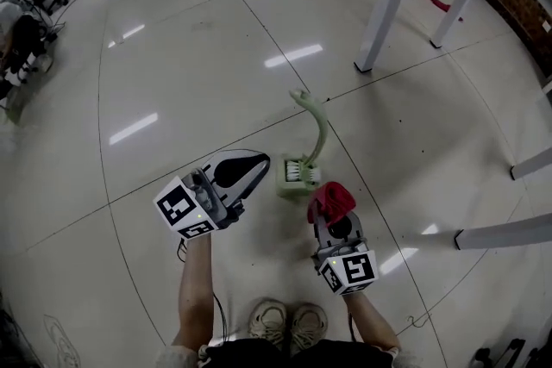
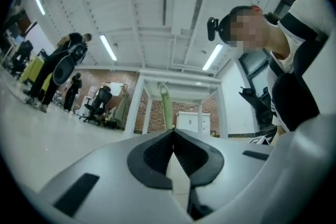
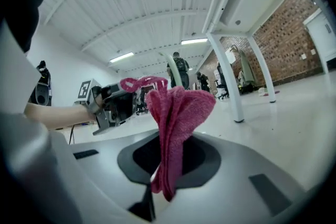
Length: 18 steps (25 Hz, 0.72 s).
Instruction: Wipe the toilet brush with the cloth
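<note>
The right gripper (image 1: 335, 218) has its jaws clamped on a bunched red cloth (image 1: 332, 201), which stands up beyond the jaw tips, evidently so that a free fold can meet the brush. The left gripper (image 1: 250, 168) has its jaws closed on nothing. The pale green toilet brush (image 1: 320, 136) stands on the floor (image 1: 172, 82) just ahead of both jaw pairs, ungripped. Its long axis appears roughly upright, bristle head down, curved handle tip pointing away from the jaws.

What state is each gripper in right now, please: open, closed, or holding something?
Left gripper: closed, nothing between its jaws.
Right gripper: closed on the red cloth.
</note>
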Available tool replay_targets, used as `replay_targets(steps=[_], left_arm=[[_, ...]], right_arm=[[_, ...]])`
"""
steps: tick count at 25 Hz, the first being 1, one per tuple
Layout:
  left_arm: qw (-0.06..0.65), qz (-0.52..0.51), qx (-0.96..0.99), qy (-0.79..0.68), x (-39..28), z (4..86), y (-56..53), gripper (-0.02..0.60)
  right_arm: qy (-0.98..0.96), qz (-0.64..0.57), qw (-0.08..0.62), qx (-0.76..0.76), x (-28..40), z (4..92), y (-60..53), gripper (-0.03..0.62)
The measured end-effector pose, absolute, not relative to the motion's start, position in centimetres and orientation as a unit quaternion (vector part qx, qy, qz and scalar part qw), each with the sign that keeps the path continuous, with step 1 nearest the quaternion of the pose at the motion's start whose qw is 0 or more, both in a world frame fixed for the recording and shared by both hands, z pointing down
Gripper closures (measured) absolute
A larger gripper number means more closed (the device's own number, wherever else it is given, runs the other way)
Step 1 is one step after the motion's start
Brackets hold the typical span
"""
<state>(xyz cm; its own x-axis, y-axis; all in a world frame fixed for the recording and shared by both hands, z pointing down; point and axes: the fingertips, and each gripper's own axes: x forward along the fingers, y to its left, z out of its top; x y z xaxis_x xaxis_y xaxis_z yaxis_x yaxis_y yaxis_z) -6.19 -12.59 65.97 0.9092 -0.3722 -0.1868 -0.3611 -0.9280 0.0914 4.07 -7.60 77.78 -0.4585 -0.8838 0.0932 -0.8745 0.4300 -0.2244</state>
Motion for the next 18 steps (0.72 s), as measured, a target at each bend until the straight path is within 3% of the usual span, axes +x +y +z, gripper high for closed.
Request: replay_targets(steps=[4, 5, 7, 8, 14, 15, 16, 18], left_arm=[[0.002, -0.108, 0.985, -0.134, -3.3, 60.5, -13.9, 0.559], [0.0, -0.107, 0.986, -0.13, -2.8, 59.6, -14.4, 0.499], [0.006, -0.111, 0.986, -0.121, -1.9, 58.2, -15.4, 0.321], [0.009, -0.112, 0.987, -0.112, -1.5, 57.6, -15.8, 0.311], [-0.053, -0.069, 0.992, -0.088, 1.3, 56.8, -17.2, 0.32], [-0.058, -0.074, 0.992, -0.086, 1.4, 56.7, -17.3, 0.406], [-0.058, -0.083, 0.992, -0.08, 1.3, 56.6, -17.3, 0.454], [-0.049, -0.102, 0.992, -0.064, 1.2, 56.4, -17.4, 0.466]], right_arm=[[0.836, -0.115, 0.04, -0.535, 6.6, 74.6, -8.6, 0.563], [0.836, -0.11, 0.044, -0.536, 6.9, 73.7, -8.9, 0.563], [0.839, -0.1, 0.055, -0.533, 7.5, 72.0, -9.5, 0.563], [0.84, -0.096, 0.061, -0.53, 7.6, 71.3, -9.9, 0.563], [0.844, -0.082, 0.092, -0.523, 8.3, 68.4, -12.0, 0.563], [0.845, -0.079, 0.095, -0.521, 8.3, 68.1, -12.4, 0.563], [0.846, -0.076, 0.097, -0.519, 8.3, 68.0, -12.7, 0.563], [0.847, -0.073, 0.099, -0.517, 8.5, 67.9, -13.6, 0.563]])
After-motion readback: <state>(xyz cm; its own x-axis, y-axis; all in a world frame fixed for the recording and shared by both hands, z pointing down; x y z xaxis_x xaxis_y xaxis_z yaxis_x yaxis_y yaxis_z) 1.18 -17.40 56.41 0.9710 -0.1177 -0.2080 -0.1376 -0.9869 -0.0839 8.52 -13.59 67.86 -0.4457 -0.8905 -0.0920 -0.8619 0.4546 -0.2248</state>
